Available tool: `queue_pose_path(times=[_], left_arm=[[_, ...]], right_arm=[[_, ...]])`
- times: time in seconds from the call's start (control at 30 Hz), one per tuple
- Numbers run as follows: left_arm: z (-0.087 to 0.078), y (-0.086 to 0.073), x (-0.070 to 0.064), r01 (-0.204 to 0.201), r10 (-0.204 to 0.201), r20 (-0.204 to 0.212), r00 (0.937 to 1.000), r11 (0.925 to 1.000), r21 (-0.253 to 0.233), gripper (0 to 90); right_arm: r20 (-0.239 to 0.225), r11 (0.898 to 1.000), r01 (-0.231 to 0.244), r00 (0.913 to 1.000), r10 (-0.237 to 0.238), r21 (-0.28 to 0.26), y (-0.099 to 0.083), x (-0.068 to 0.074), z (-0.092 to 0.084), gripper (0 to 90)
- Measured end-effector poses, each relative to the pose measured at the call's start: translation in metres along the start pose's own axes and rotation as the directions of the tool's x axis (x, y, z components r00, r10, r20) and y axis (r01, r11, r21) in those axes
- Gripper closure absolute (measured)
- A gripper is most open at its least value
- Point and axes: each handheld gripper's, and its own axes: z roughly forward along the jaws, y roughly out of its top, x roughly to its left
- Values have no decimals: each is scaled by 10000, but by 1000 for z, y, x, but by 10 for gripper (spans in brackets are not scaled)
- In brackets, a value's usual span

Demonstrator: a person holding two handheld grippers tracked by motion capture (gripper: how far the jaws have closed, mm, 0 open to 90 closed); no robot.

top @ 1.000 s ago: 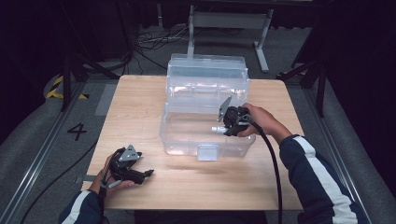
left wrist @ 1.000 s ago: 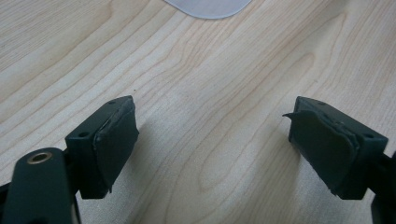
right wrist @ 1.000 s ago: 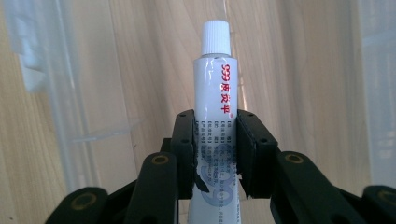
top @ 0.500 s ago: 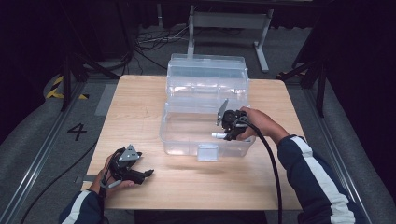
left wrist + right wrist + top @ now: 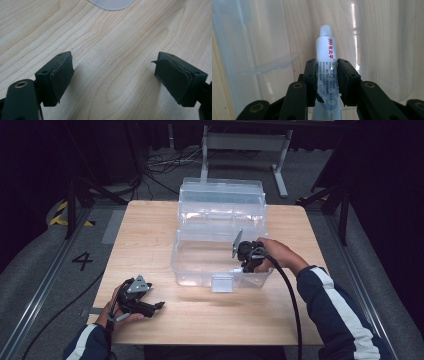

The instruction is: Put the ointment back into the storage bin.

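white tube (image 5: 327, 62), red lettering, probably bluish base

open wooden table (image 5: 150, 245) left of clear box (image 5: 200, 265), raised lid (image 5: 222, 202) walling the far side, front strip free

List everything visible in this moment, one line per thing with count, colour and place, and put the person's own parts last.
Table: one, light wood, centre of the high view.
Storage box: one, clear plastic, lid open, on the far middle of the table.
Tube: one, white with red print and a white cap, clamped between the right gripper's pads over the box's inside.
Cables: several, black, on the floor beyond the table.
Numeral 4: one, black, on the grey floor left of the table.
Left gripper: one, black, jaws open and empty, low over the table's near left corner.
Right gripper: one, black, at the box's right front.
Sleeves: two, dark blue with white stripe.
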Motion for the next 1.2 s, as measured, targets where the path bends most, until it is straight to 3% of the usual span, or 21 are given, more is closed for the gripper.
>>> queue_pose_path(times=[0.67,0.87,1.03,1.07,1.13,1.2], left_arm=[[0,0,0,4,-4,-3,10000,10000,0,158],[0,1,-1,68,-68,-48,10000,9999,77,158],[1,6,-3,168,-162,-157,9997,9992,375,165],[1,7,-4,160,-153,-172,9997,9991,380,175],[1,9,-5,114,-108,-160,9998,9991,399,196],[2,15,-9,37,-24,-342,9994,9993,359,216]], right_arm=[[101,9998,-113,9999,114,-136,-2,0,-2,685],[310,9967,-371,9987,395,-720,-8,0,-11,645],[624,9803,-833,9934,958,-1790,-19,0,-21,598],[690,9691,-1046,9900,1228,-2235,-23,1,-23,597],[782,9602,-949,9898,1192,-2626,-28,2,-25,584],[1167,9435,-970,9832,1403,-3168,-35,4,-28,577]])
